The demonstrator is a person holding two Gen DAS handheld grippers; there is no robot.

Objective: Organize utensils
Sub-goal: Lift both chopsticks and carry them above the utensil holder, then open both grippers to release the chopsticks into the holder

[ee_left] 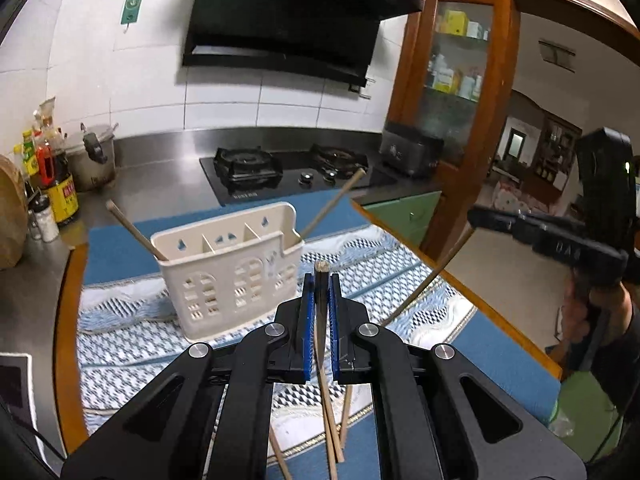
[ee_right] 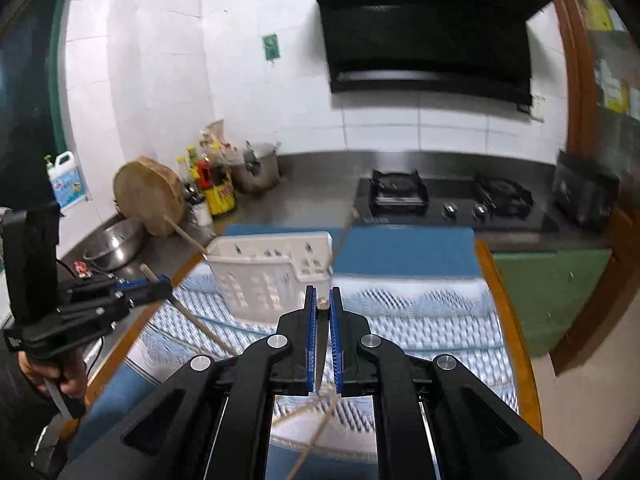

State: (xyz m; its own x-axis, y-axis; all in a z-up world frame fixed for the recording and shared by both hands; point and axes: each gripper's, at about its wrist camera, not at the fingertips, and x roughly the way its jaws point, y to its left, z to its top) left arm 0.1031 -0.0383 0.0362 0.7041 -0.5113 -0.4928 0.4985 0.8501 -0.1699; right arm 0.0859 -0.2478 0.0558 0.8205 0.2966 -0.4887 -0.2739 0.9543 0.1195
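Your left hand-held gripper (ee_left: 320,280) is clamping a wooden chopstick (ee_left: 321,268), its blue pads pressed against the thin, pale brown stick, which is pointing up and away from you. Your right hand-held gripper (ee_right: 322,300) is pinching another chopstick (ee_right: 322,303) the same way, its round tip showing between the pads. Ahead, a cream plastic utensil caddy (ee_left: 228,276) with three compartments and cut-out sides is standing on a blue and white patterned cloth (ee_left: 132,344). One chopstick (ee_left: 136,236) is leaning out of its left compartment and another (ee_left: 332,204) out of its right. More chopsticks (ee_left: 340,420) are lying loose on the cloth below your left gripper. The cloth is covering a wooden-edged table (ee_left: 66,320) in a white-tiled kitchen, with a gas hob (ee_left: 280,172), a black extractor hood (ee_left: 288,20) and sauce bottles (ee_left: 56,184) behind.
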